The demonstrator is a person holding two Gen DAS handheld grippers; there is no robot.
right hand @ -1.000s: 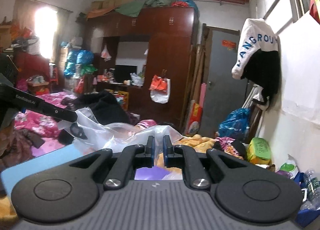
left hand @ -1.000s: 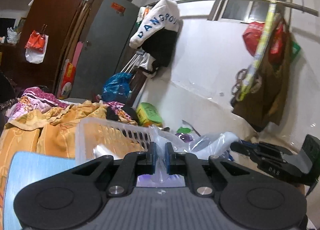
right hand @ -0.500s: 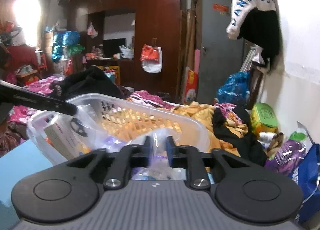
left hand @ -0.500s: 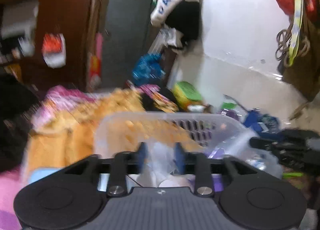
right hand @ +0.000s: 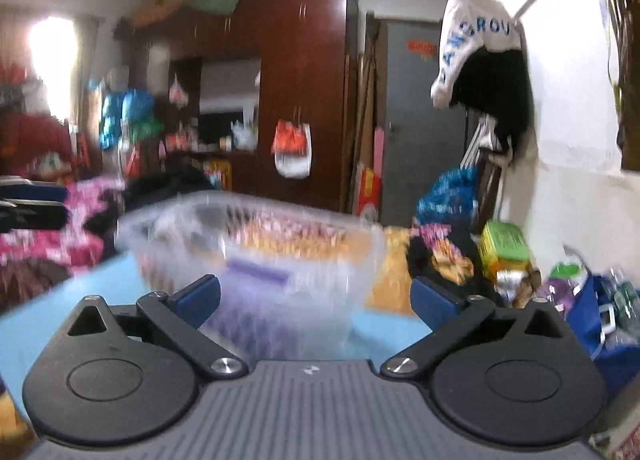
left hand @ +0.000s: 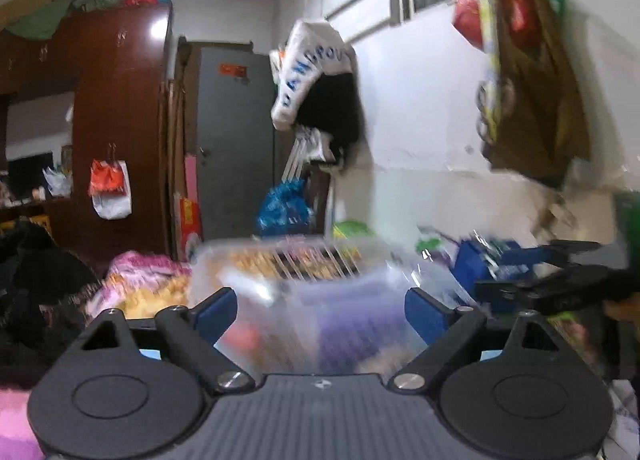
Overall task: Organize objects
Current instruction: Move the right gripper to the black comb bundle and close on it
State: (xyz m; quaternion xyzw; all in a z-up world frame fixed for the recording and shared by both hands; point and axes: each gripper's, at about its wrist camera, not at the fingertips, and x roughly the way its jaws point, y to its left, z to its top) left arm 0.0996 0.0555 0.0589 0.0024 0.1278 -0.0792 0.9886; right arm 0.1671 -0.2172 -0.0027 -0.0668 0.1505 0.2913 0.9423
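Basket: clear slotted plastic basket (right hand: 256, 244) sits at 12 o'clock from my right gripper (right hand: 315, 298), resting on the light blue surface (right hand: 60, 308); in my left view it shows at 12 o'clock too (left hand: 296, 260).
Contents: a clear plastic bag (left hand: 320, 324) with something purple inside (right hand: 258, 274) lies in the basket; blur hides what else is in there, though I make out an orange patch low at 10 o'clock in the left view.
Left gripper: my left gripper (left hand: 320, 310) has its fingers spread wide with nothing between the blue pads (left hand: 424, 314); the bag lies beyond them, and I cannot tell whether it touches.
Right gripper: fingers equally wide apart, nothing held, pads (right hand: 198, 294) flanking the near wall of the basket without clamping it.
Why placed so: I judge both tools are spread because the bag now belongs in the basket, so neither needs a grip; the basket serves as the collecting bin.
Other tool in view: the right gripper shows at 3 o'clock in the left view (left hand: 532, 280), just beside the basket.
Surroundings: bedding and clothes (right hand: 80, 236) crowd 9 o'clock; a green box (right hand: 504, 246) stands at 2 o'clock by the wall.
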